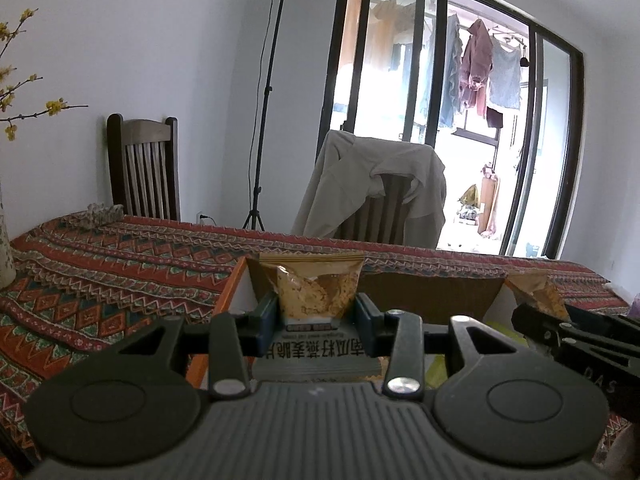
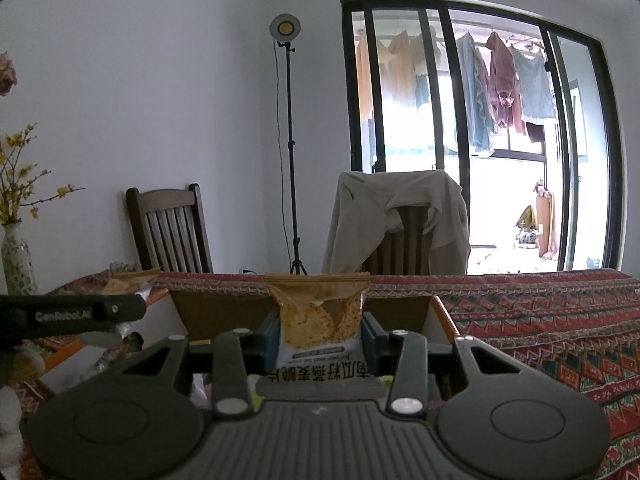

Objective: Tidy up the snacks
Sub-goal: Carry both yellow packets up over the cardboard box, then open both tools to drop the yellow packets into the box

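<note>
My left gripper point(image 1: 316, 312) is shut on a snack packet point(image 1: 316, 292) with a golden top and a white band of printed characters; it stands upright between the blue pads. My right gripper point(image 2: 320, 330) is shut on a matching snack packet point(image 2: 320, 312), also upright. Both packets hang just above an open cardboard box point(image 1: 432, 296) with orange edges, seen again in the right wrist view as the box point(image 2: 224, 312). The right gripper shows at the right edge of the left wrist view with its packet point(image 1: 536, 292); the left gripper arm point(image 2: 72, 312) crosses the left of the right wrist view.
A table under a red patterned cloth point(image 1: 100, 280) carries the box. A flowered vase point(image 2: 16, 260) stands at the left. Two wooden chairs point(image 1: 144, 168) stand behind, one draped with a beige jacket point(image 1: 372, 184). A lamp on a tripod point(image 1: 264, 120) stands by the wall.
</note>
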